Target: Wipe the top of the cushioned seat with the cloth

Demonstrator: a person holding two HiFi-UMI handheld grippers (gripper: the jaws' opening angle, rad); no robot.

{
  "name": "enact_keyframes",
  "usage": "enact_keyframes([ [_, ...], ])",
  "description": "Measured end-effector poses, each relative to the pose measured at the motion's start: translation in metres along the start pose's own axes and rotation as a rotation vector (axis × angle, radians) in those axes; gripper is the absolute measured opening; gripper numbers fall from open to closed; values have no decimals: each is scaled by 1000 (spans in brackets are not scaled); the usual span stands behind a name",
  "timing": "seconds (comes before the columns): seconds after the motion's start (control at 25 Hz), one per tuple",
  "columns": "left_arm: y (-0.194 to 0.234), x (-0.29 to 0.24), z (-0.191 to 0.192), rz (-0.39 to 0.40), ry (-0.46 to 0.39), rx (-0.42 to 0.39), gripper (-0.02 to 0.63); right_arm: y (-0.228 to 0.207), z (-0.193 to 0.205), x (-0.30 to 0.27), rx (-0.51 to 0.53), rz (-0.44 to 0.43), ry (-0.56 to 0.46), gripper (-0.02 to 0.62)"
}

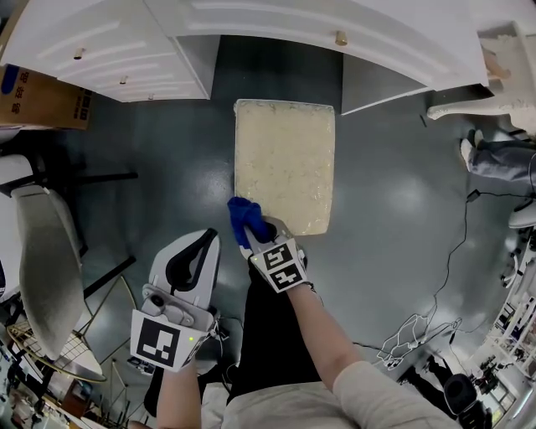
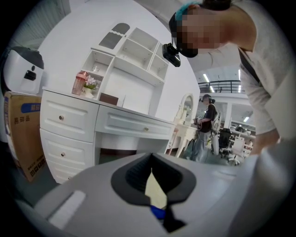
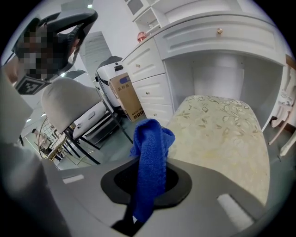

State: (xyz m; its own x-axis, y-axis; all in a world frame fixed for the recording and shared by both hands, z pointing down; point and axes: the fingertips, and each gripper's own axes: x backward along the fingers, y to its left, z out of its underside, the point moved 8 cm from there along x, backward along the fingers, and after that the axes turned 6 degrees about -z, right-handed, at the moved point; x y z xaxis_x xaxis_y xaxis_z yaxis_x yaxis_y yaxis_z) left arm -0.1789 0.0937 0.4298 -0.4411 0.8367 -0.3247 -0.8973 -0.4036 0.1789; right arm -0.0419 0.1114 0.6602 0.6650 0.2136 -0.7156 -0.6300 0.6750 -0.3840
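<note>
The cushioned seat is a cream, patterned rectangular pad in front of the white dresser; the right gripper view shows its top ahead and to the right. My right gripper is shut on a blue cloth, which sticks out past the jaws over the seat's near left corner. In the right gripper view the cloth stands bunched up between the jaws of that gripper. I cannot tell whether it touches the seat. My left gripper hangs shut and empty, lower left of the seat, pointing toward the dresser.
A white dresser with drawers stands over the seat's far end. A cardboard box sits far left and a grey chair near left. Cables lie on the dark floor at right, by someone's legs.
</note>
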Motion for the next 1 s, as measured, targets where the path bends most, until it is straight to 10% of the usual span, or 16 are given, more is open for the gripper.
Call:
enact_keyframes([
  [1.0, -38, -18, -7, 99, 16, -42, 0, -96, 79, 115, -177, 253, -72, 46],
])
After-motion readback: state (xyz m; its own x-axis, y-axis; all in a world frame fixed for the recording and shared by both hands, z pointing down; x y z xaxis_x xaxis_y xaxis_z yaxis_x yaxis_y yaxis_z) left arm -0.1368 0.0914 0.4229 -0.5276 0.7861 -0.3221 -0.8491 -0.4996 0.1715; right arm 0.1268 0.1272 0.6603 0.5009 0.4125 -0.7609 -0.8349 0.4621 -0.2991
